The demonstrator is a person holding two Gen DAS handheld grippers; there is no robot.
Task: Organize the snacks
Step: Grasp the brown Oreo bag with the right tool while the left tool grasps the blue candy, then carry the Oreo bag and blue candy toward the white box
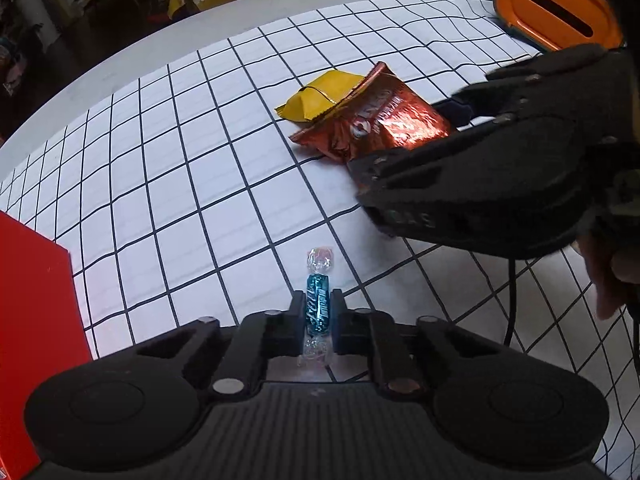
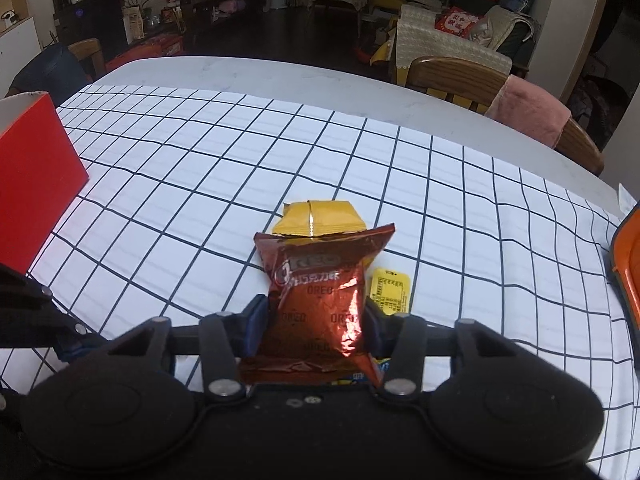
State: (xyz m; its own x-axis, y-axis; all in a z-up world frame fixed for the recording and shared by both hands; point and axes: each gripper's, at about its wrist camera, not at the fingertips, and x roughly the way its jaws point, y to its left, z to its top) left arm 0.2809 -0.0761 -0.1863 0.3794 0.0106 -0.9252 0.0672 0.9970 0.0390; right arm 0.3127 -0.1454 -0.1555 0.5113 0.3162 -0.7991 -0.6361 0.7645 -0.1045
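My left gripper (image 1: 317, 312) is shut on a teal wrapped candy (image 1: 318, 300) with clear twisted ends, held just above the checked cloth. My right gripper (image 2: 316, 320) is shut on a shiny red Oreo packet (image 2: 320, 300); in the left wrist view the same packet (image 1: 380, 120) sticks out from the right gripper (image 1: 452, 136) at the right. A yellow packet (image 2: 318, 218) lies just beyond the Oreo packet, partly under it, and shows in the left wrist view (image 1: 316, 98) too. A small yellow sachet (image 2: 390, 290) lies to the right of the Oreo packet.
A red box (image 2: 32, 184) stands at the left, also seen at the left edge of the left wrist view (image 1: 32, 320). An orange container (image 1: 556, 4) sits at the right, its edge in the right wrist view (image 2: 628, 276). Wooden chairs (image 2: 456, 80) stand past the table's far edge.
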